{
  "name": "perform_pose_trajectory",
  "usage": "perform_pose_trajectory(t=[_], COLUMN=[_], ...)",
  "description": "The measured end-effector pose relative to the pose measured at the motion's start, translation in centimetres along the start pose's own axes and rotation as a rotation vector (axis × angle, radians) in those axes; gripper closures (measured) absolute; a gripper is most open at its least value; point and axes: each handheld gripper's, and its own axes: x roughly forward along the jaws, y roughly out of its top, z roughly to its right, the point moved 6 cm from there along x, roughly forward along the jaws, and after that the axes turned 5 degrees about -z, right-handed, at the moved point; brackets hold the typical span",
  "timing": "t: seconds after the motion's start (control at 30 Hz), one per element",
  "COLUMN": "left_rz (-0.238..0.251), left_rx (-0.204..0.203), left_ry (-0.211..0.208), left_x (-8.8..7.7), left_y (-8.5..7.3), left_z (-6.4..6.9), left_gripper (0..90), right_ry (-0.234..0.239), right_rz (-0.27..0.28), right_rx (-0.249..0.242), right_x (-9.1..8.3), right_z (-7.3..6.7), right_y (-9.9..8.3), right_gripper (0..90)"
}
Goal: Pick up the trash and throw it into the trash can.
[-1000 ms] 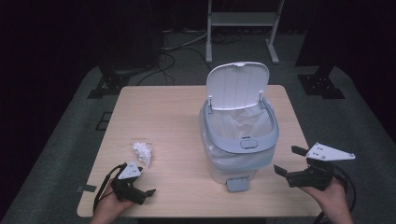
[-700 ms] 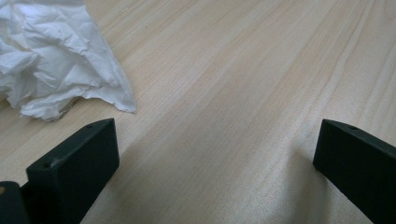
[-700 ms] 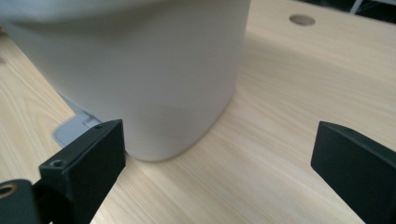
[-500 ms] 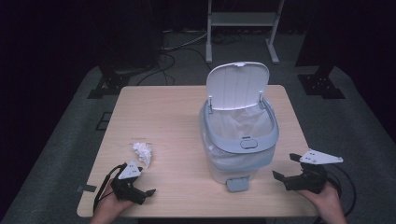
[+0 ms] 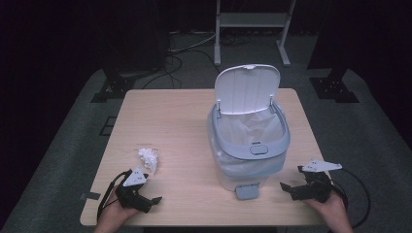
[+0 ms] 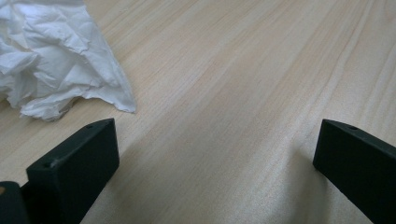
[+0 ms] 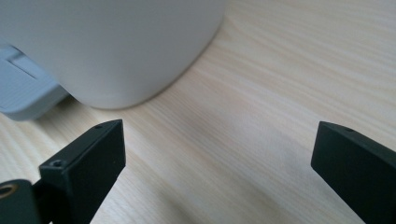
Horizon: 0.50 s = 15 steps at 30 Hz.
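Crumpled tissue (image 5: 148, 158) beside left gripper (image 5: 145, 200), open-lidded bin (image 5: 248, 145) apart.

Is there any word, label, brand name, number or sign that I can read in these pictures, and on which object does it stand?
None: no readable text stands on anything.
The bin, its open lid and its pedal look plain.
The crumpled tissue is blank.
The left gripper, the right gripper and the table show no lettering.

bin (image 5: 248, 145) blocks centre-right, bare table (image 5: 170, 121) left
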Motion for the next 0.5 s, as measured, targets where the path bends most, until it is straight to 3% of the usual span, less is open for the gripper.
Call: perform_pose_trajectory(t=[0.33,0.5], left_rz=[0.0,0.0], left_rx=[0.0,-0.002], left_ry=[0.0,0.0], left_x=[0.0,0.0], left_y=[0.0,0.0], left_z=[0.0,0.0], left_gripper=[0.0,0.0], right_ry=[-0.013,-0.007], right_rz=[-0.055,-0.057], right_rx=[-0.006,0.019], right_x=[1.4,1.8], right_z=[-0.1,0.1], right_y=[-0.8,-1.0], right_gripper=[1.6,1.5])
